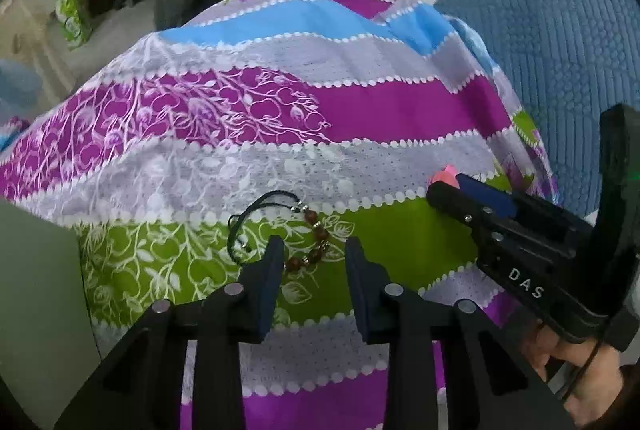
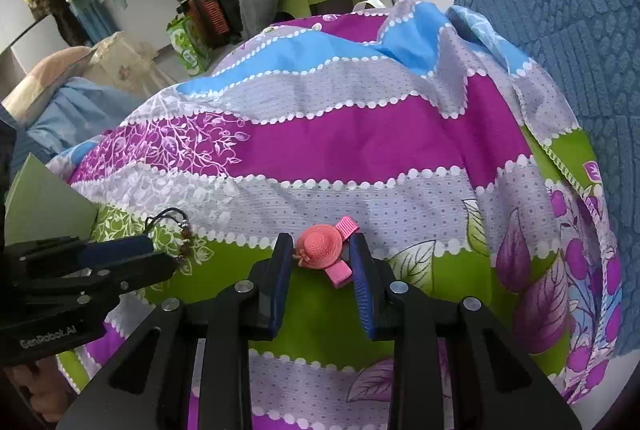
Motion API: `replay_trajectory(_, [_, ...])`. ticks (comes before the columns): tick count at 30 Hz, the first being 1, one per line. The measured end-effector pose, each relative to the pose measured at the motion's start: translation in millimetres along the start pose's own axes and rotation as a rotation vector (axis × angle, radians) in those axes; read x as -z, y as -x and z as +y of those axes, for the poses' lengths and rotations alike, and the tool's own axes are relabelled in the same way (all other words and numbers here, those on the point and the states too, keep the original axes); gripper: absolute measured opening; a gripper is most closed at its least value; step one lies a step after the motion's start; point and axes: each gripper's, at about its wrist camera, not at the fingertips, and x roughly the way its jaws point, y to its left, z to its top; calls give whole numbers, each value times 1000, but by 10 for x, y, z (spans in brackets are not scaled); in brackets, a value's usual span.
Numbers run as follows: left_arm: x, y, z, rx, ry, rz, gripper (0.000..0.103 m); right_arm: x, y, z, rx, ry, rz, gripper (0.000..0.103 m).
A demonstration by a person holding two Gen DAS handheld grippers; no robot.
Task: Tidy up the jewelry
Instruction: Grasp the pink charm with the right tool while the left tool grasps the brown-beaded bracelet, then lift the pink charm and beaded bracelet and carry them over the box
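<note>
Left wrist: your left gripper (image 1: 314, 252) straddles the bracelet (image 1: 280, 230) on the cloth's (image 1: 360, 101) green stripe, jaws apart, beads between them, pads not pressing, lined up to pinch.

Right wrist: your right gripper (image 2: 322, 254) brackets the hat clip (image 2: 324, 252); pads look to touch its sides, but I cannot tell whether they clamp. Both pieces lie near the cloth's near edge, within reach.
</note>
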Motion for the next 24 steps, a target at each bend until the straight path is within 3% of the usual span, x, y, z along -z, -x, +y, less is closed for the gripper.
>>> replay_trajectory(3, [27, -94, -104, -19, -73, 24, 23, -6, 15, 13, 0, 6, 4, 26])
replay_trajectory(6, [78, -130, -273, -97, -186, 14, 22, -13, 34, 31, -9, 5, 7, 26])
replay_trajectory(8, [84, -143, -298, -115, -208, 8, 9, -15, 30, 43, -10, 11, 8, 26])
replay_trajectory(10, [77, -147, -286, -108, -191, 4, 5, -19, 29, 52, -7, 15, 12, 26])
replay_trajectory(16, [83, -144, -267, -94, -156, -12, 4, 58, 16, 181, 27, 83, 32, 26])
replay_trajectory(24, [145, 139, -144, -17, -64, -46, 4, 106, 200, 284, 57, 111, 8, 26])
